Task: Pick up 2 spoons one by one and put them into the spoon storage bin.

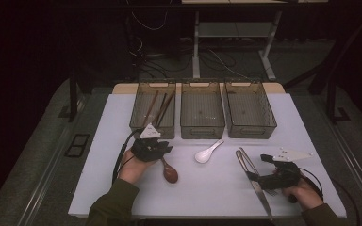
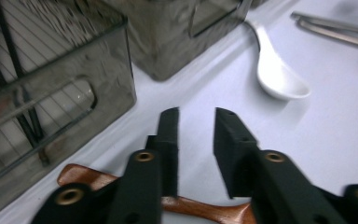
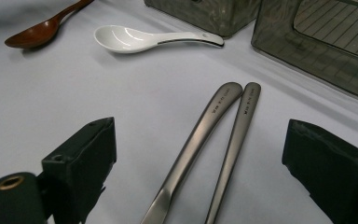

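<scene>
- Two grippers are working: the left gripper [image 1: 156, 147] is hovering over the wooden spoon [image 1: 169, 172], whose handle is running up under it, bowl toward the person.
- Its jaws are standing narrowly apart, straddling the handle [image 2: 200, 208], not yet pressing.
- From the right gripper view, the right gripper [image 3: 198, 172] is gaping wide around two metal utensils [image 3: 214, 140] lying lengthwise, unheld.
- That view is revealing the white spoon [image 3: 135, 38] bowl-up.

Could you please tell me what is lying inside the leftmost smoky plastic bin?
Several long thin sticks, brown and dark, probably chopsticks, lie inside the leftmost smoky translucent plastic bin. The left hand-held gripper hides its near wall.
</scene>
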{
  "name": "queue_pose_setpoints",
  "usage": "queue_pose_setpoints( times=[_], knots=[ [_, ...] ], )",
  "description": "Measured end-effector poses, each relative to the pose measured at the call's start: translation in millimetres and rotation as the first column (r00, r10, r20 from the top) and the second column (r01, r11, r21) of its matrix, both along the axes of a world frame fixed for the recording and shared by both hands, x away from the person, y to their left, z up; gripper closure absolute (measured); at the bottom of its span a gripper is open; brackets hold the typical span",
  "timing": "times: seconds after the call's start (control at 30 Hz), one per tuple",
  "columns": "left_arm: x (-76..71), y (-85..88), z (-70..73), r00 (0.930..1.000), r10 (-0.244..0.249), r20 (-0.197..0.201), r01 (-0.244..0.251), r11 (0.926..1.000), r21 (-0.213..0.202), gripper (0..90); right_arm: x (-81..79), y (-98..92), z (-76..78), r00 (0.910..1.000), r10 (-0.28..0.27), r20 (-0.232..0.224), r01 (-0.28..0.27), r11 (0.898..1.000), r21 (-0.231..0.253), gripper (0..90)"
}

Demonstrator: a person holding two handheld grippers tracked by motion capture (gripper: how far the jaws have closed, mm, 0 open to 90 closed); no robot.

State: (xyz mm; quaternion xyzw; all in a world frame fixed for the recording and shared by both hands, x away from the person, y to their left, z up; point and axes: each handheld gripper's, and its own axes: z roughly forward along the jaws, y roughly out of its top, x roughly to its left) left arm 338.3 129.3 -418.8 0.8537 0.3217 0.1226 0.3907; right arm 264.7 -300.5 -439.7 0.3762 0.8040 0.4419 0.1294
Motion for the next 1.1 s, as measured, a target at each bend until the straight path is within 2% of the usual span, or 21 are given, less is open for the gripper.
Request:
queue_pose_setpoints(
  times=[0.13, 0.5, 0.63, 1.1],
  knots=[
    [3.9, 2.1, -4.2, 0.9999, 0.017, 0.001, -0.017, 0.9991, 0.039, 88.7, 0.0, 0.0, -0.2, 1.0, -0.002, 0.0, 0.002, 1.0, -0.003, 9.8],
    [18.9, 13.2, -18.6, 0.9961, 0.083, -0.03, -0.081, 0.9939, 0.076, 88.8, 0.2, 0.9, -0.9, 1.0, -0.001, -0.002, 0.001, 1.0, -0.007, 9.8],
    [23.0, 15.2, -21.0, 0.9953, 0.087, -0.041, -0.084, 0.9943, 0.065, 88.8, 0.2, 0.9, -0.9, 1.0, 0.0, -0.003, 0.0, 1.0, -0.007, 9.8],
    [25.5, 20.7, -22.1, 0.9937, 0.101, -0.048, -0.095, 0.9896, 0.108, 88.8, 0.6, 0.6, -1.0, 1.0, -0.002, -0.004, 0.002, 1.0, -0.007, 9.8]
  ],
)
